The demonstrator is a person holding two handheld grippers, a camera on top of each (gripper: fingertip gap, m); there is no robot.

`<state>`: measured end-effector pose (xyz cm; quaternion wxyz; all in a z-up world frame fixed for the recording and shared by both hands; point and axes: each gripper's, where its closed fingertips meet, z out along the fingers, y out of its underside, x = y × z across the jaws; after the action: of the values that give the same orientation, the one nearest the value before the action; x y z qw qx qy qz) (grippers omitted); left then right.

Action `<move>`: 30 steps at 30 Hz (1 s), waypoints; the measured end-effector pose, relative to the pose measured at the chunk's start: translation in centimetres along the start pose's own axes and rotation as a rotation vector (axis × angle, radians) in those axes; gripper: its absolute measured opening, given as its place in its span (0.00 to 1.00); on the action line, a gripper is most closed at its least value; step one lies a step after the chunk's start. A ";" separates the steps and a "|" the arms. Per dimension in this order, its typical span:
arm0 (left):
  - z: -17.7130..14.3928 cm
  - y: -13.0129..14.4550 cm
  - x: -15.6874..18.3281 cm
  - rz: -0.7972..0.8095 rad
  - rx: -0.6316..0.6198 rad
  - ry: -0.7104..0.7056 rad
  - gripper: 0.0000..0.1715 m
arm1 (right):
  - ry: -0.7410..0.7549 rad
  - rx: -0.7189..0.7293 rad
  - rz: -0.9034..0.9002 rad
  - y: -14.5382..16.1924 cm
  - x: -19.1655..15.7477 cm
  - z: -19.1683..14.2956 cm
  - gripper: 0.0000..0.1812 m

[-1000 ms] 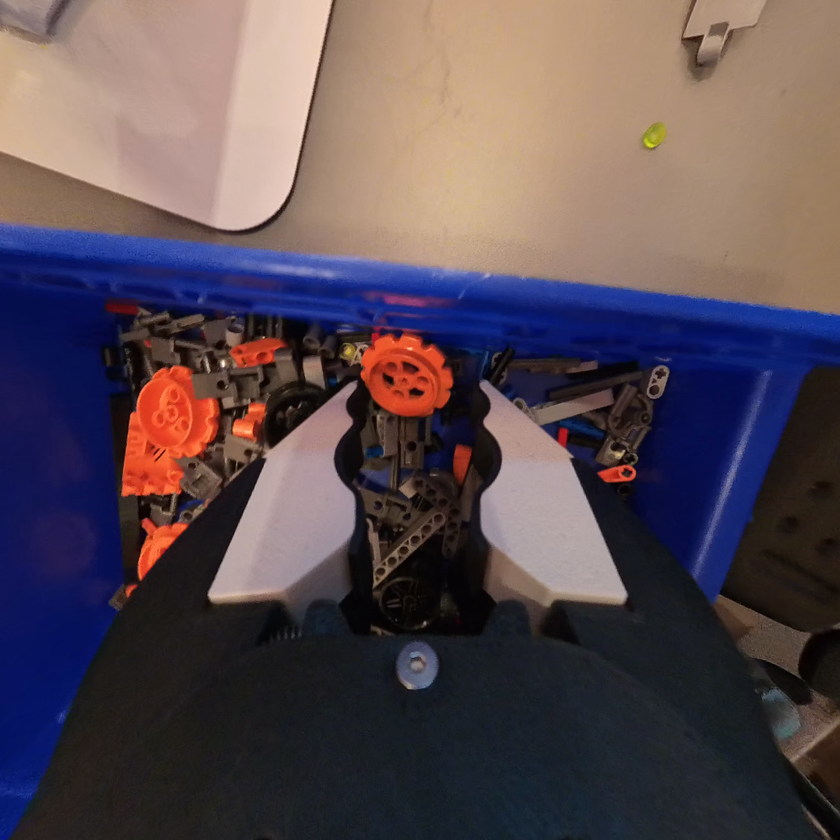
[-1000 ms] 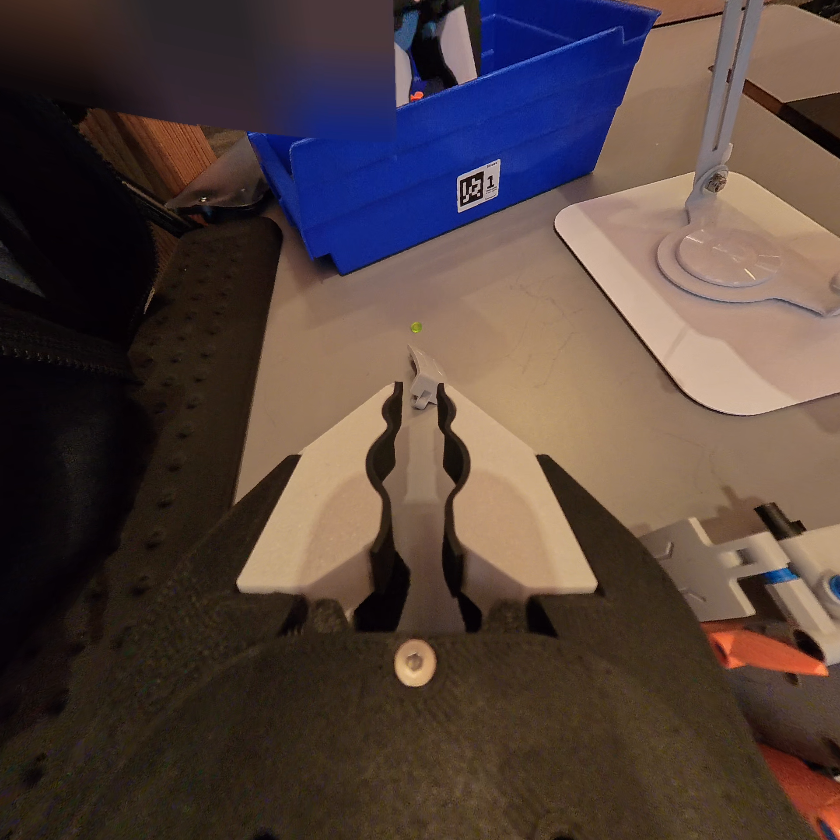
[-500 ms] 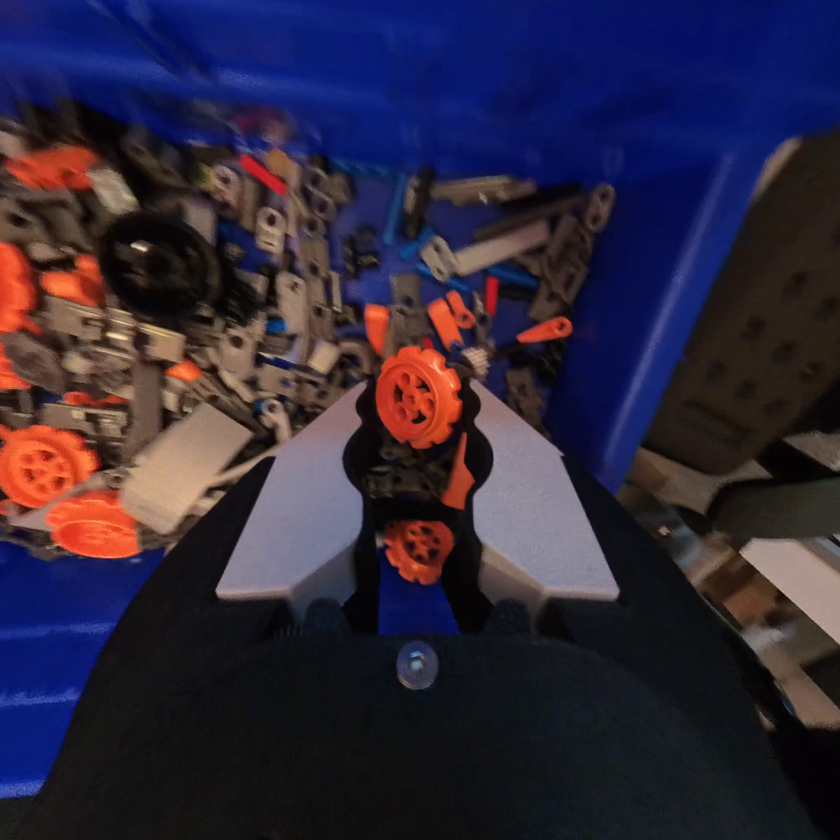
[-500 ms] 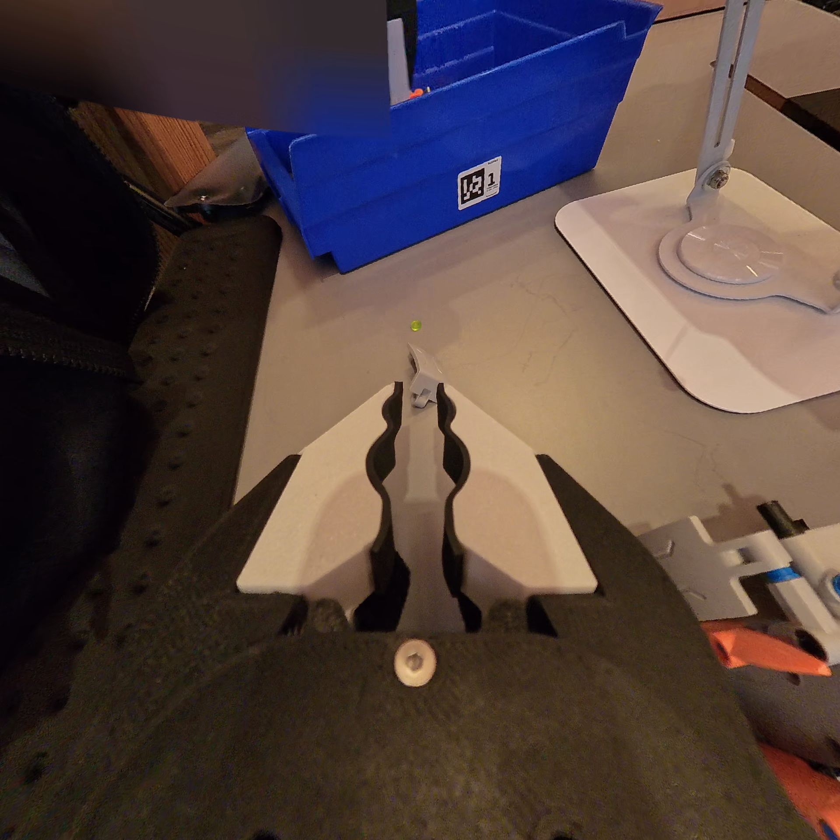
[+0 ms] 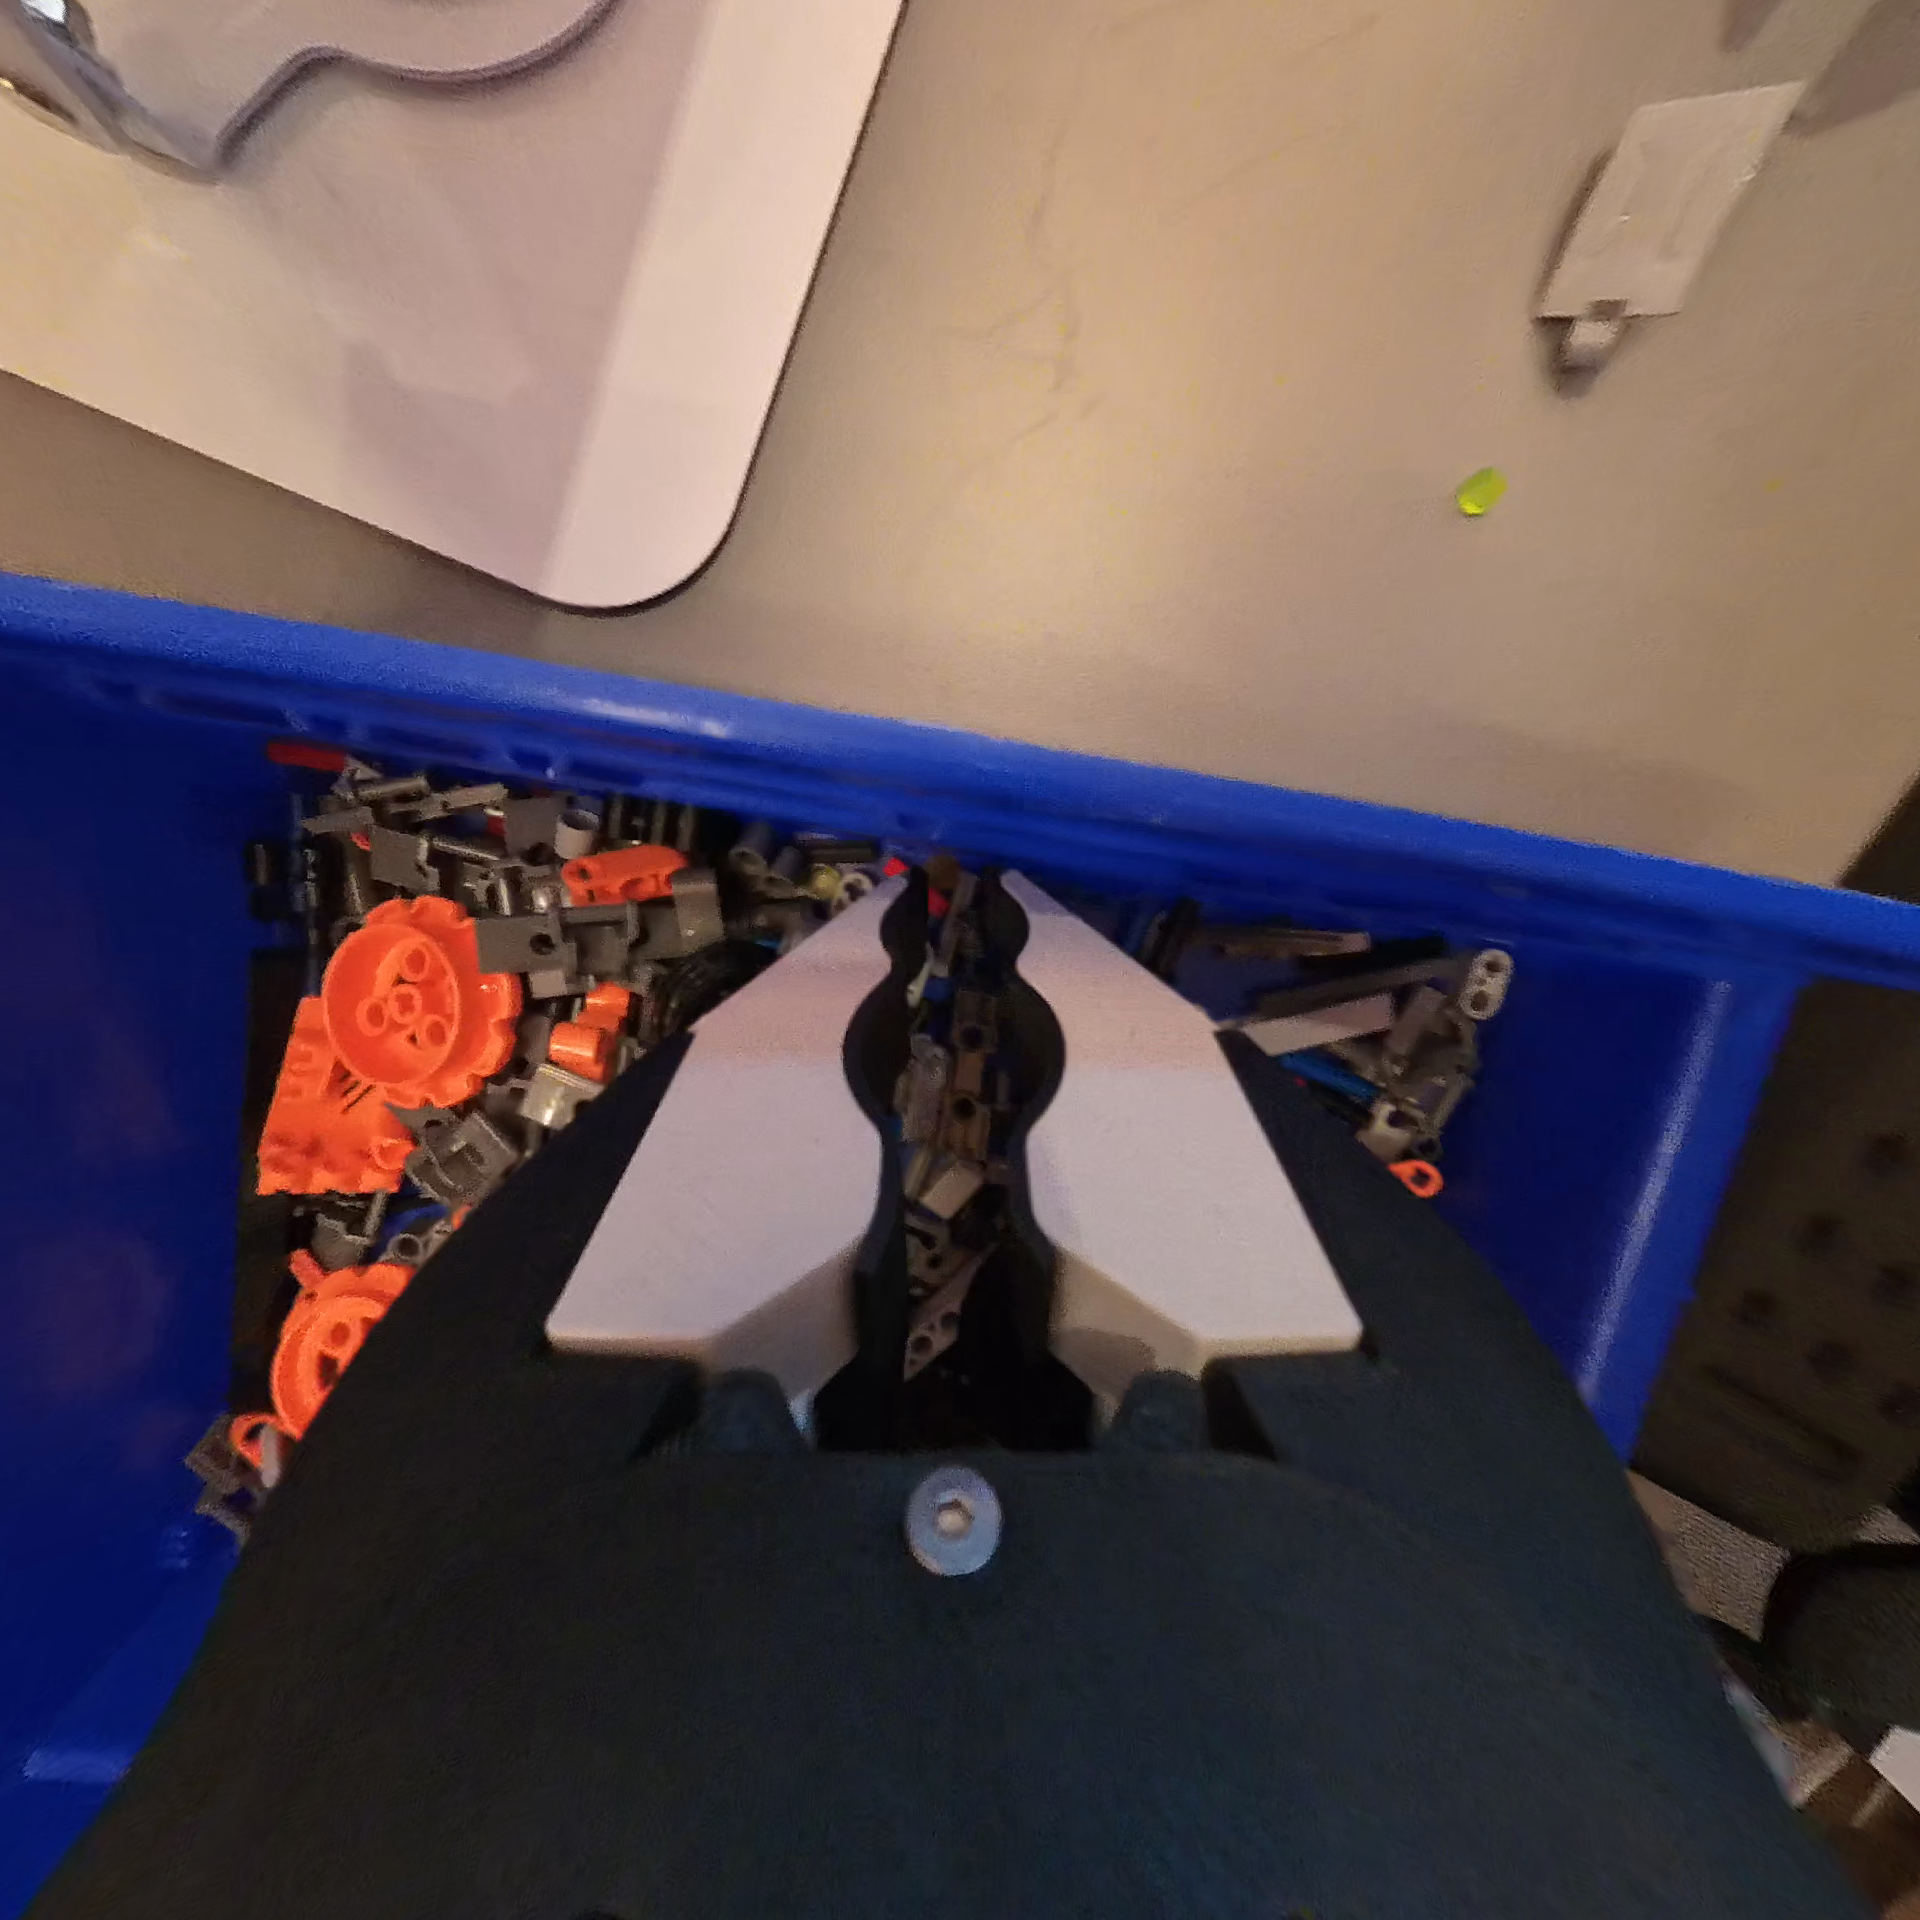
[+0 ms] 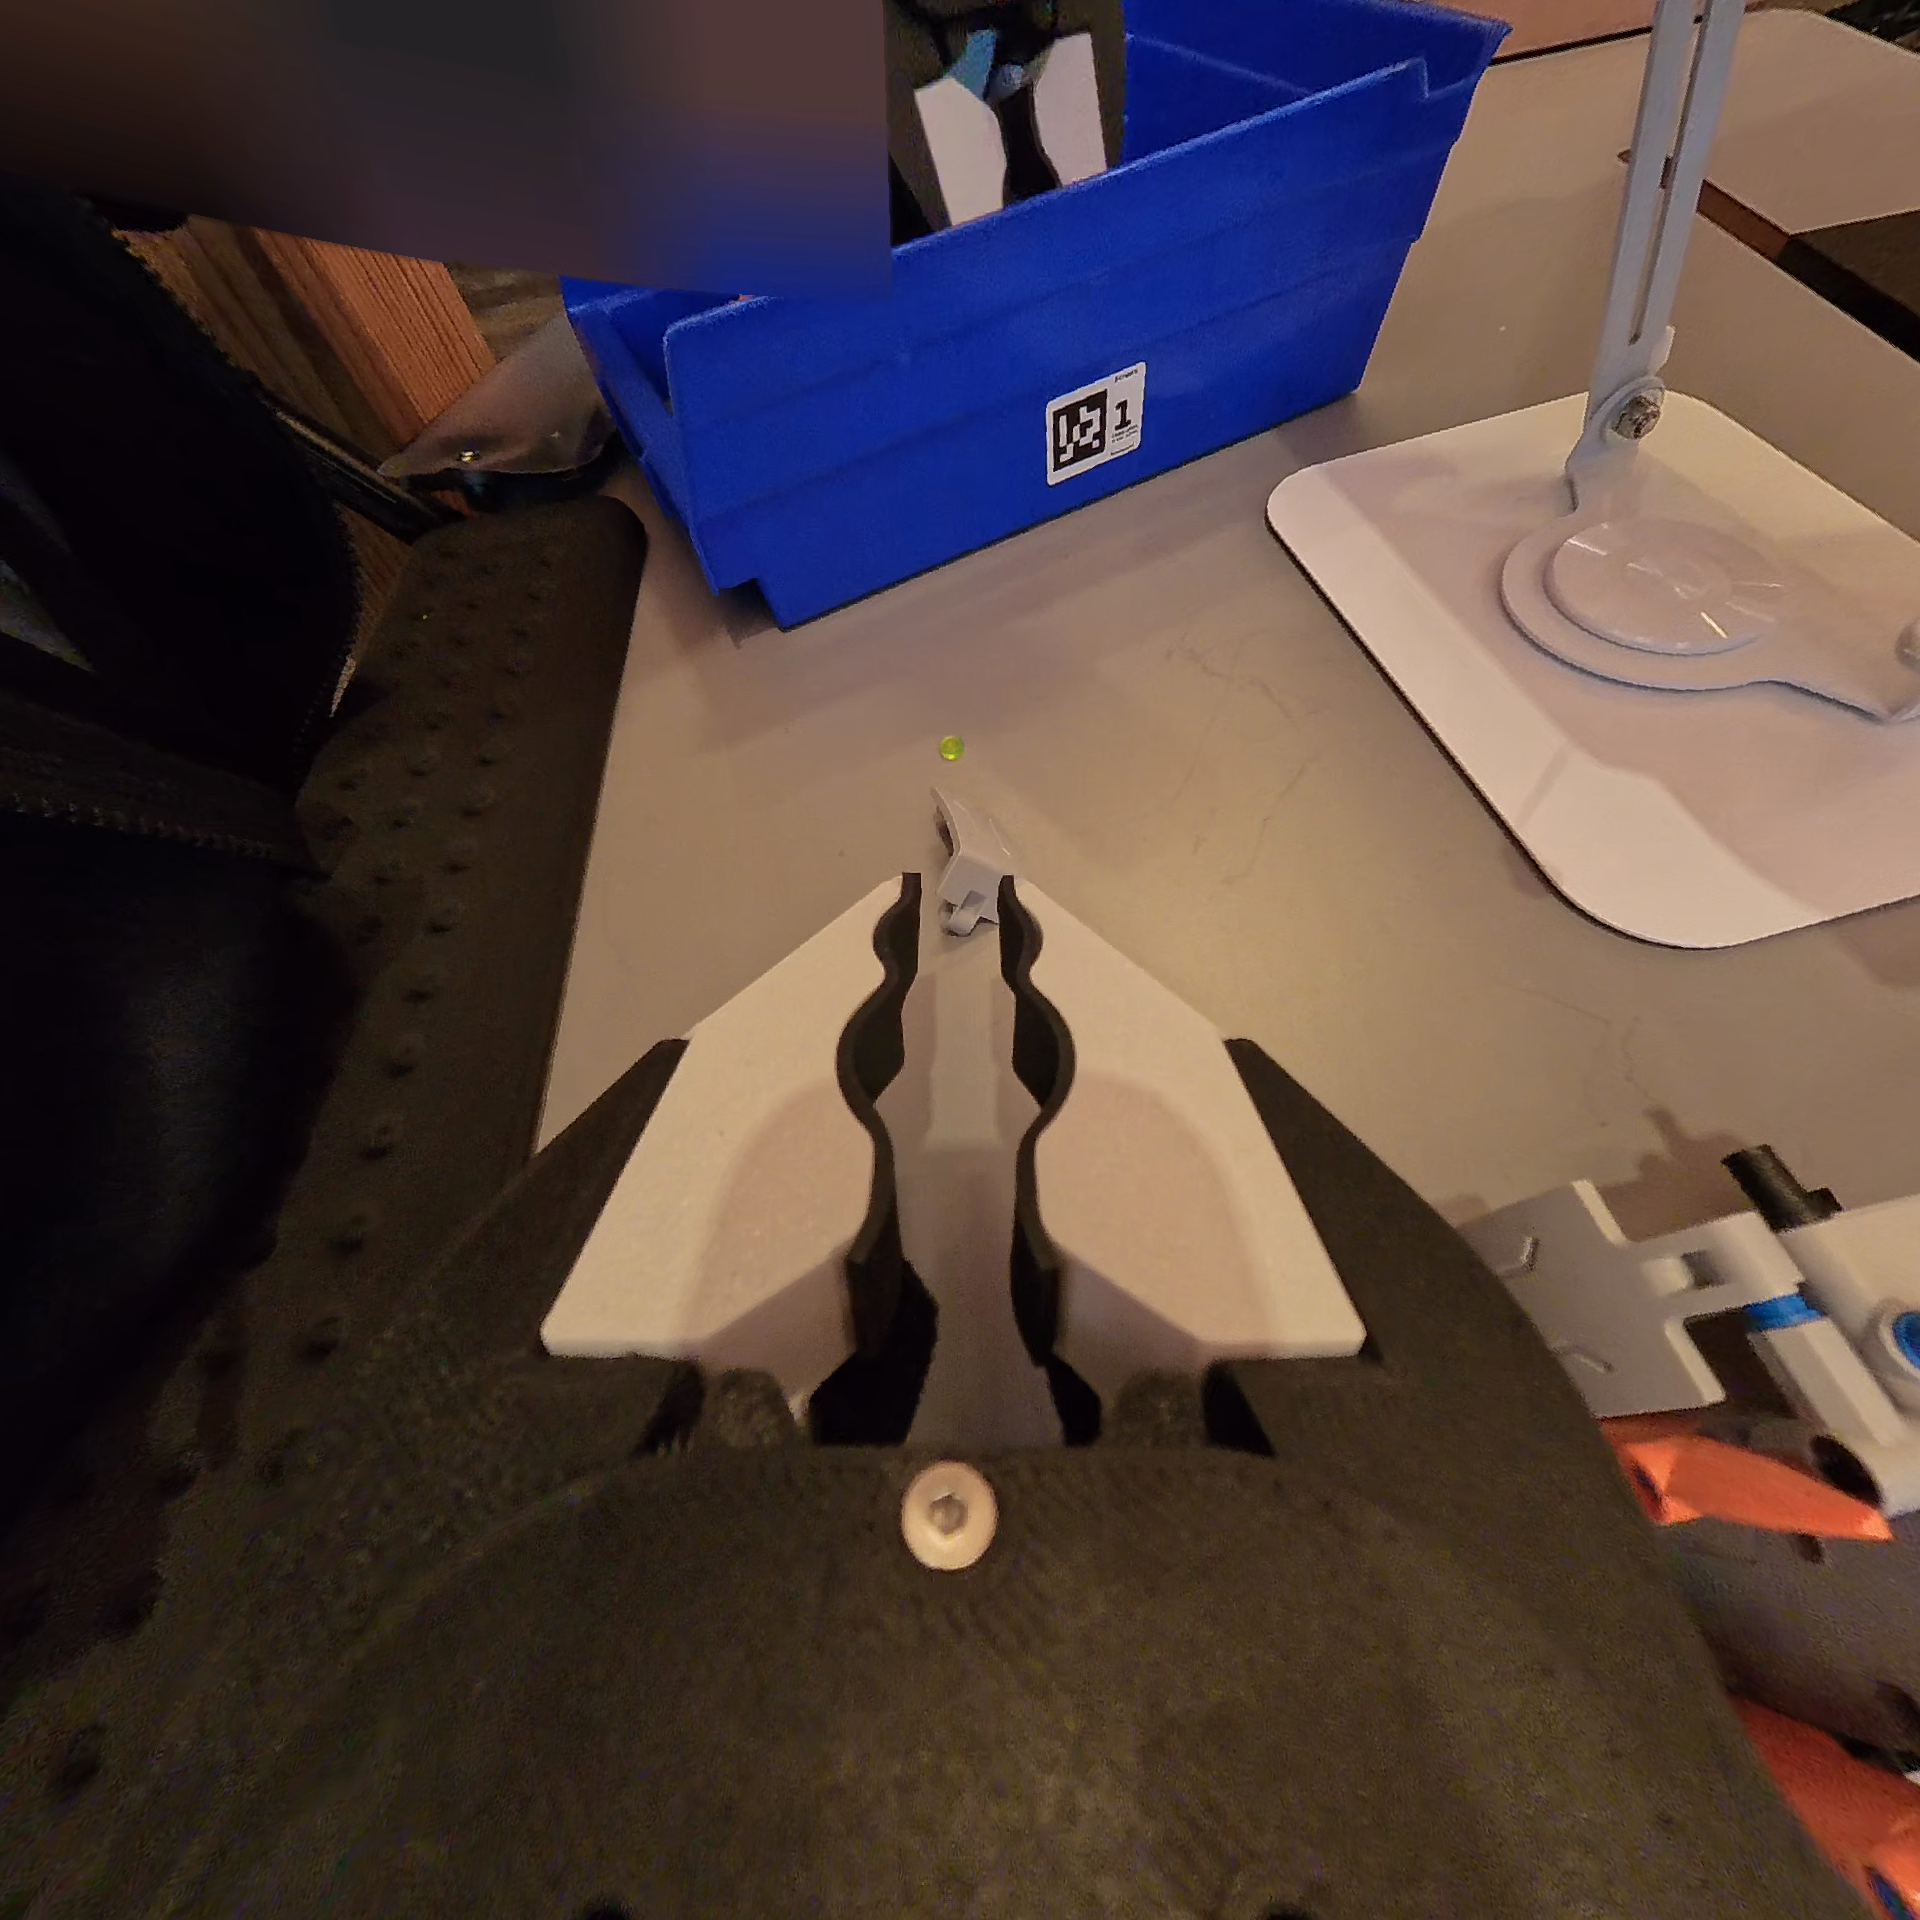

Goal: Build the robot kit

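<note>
My left gripper hangs over the blue bin, its jaws drawn to a narrow slit with nothing between them. The bin holds a heap of grey, black and orange building parts, with a big orange toothed wheel at the left. My right gripper rests low over the grey table, jaws at the same narrow slit. A small grey clip piece lies right at its tips, and a green stud lies just beyond. The left gripper also shows in the bin far off.
A white stand base with a pole sits at the right, also in the left wrist view. A white and orange built model lies near right. A black dotted pad borders the table's left edge. One gripper's finger ends stand about 25 cm off the other's. The green stud is about equally far from each gripper, around 12 cm. It is also in sight in the left wrist view.
The left gripper dipped into the bin with an orange wheel in its jaws, let it go, rose and closed. The right gripper has not moved.
</note>
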<state>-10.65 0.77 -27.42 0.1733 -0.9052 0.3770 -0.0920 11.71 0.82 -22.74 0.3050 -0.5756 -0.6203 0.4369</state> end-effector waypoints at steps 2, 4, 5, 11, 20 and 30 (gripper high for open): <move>0.4 0.2 0.2 -0.003 -0.010 0.024 0.05 | -0.002 0.002 0.001 0.0 0.0 0.0 0.07; 0.8 0.5 -0.1 0.009 -0.033 0.000 0.03 | -0.006 0.000 0.002 0.0 -0.1 0.1 0.07; 1.0 0.7 0.0 0.014 -0.048 0.005 0.02 | -0.008 -0.001 0.002 0.0 -0.1 0.1 0.07; 1.1 1.7 -1.0 -0.035 -0.114 0.003 0.00 | -0.007 0.000 -0.001 0.0 -0.2 0.1 0.07; 0.6 0.9 -0.3 0.004 -0.055 0.061 0.02 | -0.010 -0.005 0.006 0.2 -0.1 0.3 0.07; 1.7 0.9 -0.4 0.027 -0.083 0.063 0.06 | -0.012 0.001 0.004 0.0 -0.1 0.2 0.07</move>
<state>-11.07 0.88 -29.31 0.1251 -0.9031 0.3978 -0.1024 11.60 0.64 -22.84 0.3008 -0.5741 -0.6207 0.4412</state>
